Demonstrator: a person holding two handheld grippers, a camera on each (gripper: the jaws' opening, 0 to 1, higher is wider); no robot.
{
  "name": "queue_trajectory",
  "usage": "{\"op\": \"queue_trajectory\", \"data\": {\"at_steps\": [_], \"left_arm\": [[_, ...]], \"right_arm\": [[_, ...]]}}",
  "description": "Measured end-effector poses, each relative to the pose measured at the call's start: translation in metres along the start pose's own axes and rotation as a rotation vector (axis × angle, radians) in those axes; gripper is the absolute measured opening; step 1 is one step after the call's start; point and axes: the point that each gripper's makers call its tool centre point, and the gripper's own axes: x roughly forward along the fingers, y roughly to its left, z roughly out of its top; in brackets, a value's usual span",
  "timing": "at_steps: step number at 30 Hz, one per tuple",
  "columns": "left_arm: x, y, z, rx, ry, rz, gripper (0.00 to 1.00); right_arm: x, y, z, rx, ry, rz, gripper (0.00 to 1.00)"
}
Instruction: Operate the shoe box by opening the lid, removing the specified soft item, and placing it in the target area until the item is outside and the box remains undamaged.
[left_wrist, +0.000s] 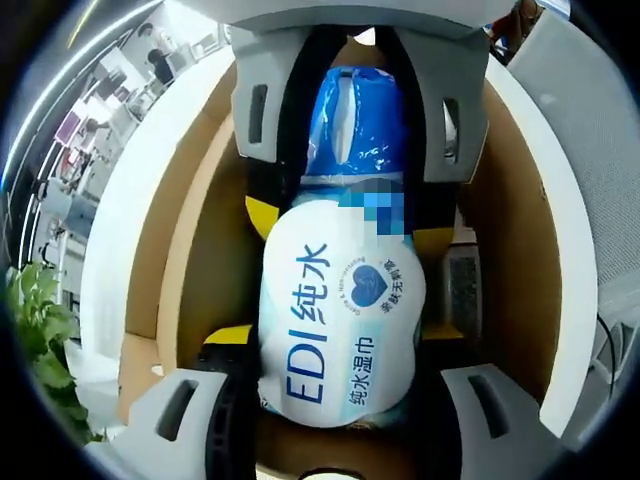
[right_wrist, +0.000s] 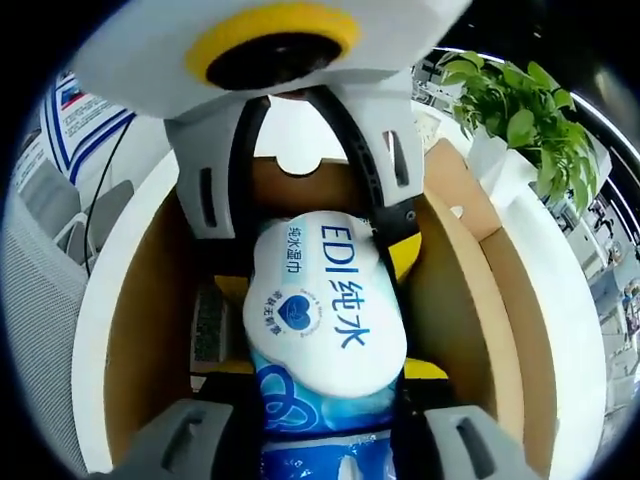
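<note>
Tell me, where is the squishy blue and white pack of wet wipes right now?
The blue and white wet wipes pack sits in the open brown cardboard shoe box, gripped between the left gripper and right gripper.

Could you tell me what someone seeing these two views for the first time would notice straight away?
The eye goes first to the white and blue wet wipes pack, squeezed at both ends between the left gripper and the right gripper, each closed on one end of it. It sits inside the open brown cardboard shoe box, whose walls rise on either side. Beyond the box, a green potted plant stands on the white table.
</note>
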Motion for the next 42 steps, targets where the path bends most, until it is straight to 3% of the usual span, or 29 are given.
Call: {"op": "queue_trajectory", "data": {"at_steps": [22, 33, 42], "left_arm": [[-0.041, 0.005, 0.022, 0.013, 0.008, 0.023, 0.59], [-0.067, 0.011, 0.043, 0.035, 0.017, 0.038, 0.59], [-0.078, 0.013, 0.07, 0.041, 0.021, 0.04, 0.59]], "right_arm": [[-0.04, -0.002, 0.021, -0.028, -0.041, -0.02, 0.45], [-0.072, -0.006, 0.032, -0.04, -0.063, -0.043, 0.45], [-0.104, -0.008, 0.027, -0.047, -0.083, -0.05, 0.45]]}}
